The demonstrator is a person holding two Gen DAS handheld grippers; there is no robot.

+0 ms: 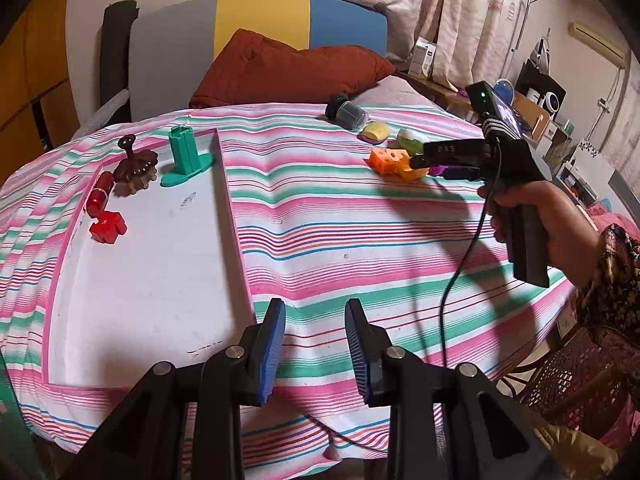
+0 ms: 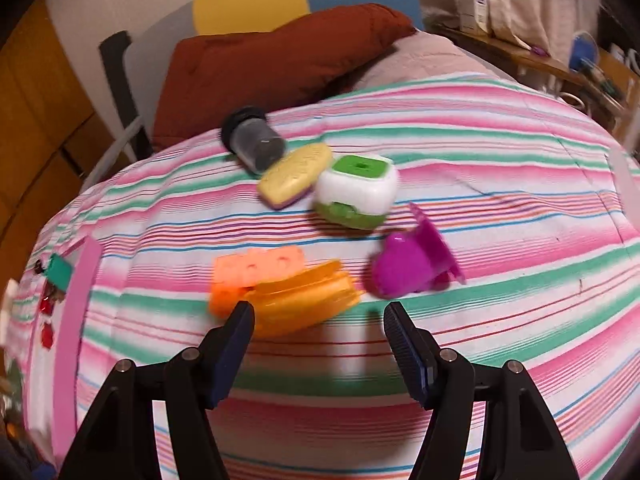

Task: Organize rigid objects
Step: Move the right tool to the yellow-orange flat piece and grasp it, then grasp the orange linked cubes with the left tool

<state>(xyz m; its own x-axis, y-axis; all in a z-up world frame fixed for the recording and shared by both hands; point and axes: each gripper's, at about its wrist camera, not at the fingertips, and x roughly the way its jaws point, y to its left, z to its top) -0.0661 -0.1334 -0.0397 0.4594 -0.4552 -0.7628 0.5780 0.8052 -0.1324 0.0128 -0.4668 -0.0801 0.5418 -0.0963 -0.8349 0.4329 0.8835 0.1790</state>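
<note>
A white tray with a pink rim (image 1: 234,216) lies on the striped cloth at the left. In it are a green stand (image 1: 185,156), a brown flower-shaped piece (image 1: 134,166), a red capsule (image 1: 100,196) and a red block (image 1: 108,228). To the right lie an orange block (image 2: 248,276), a yellow-orange piece (image 2: 304,300), a purple piece (image 2: 412,268), a green-white cube (image 2: 356,190), a yellow oval (image 2: 294,176) and a dark jar (image 2: 252,142). My right gripper (image 2: 318,314) is open, just short of the orange pieces. My left gripper (image 1: 316,312) is open and empty beside the tray.
A rust-red pillow (image 1: 288,68) lies at the far end against a grey, yellow and blue headboard (image 1: 260,20). Shelves with clutter (image 1: 536,108) stand at the right. The right gripper's cable (image 1: 452,288) hangs over the cloth.
</note>
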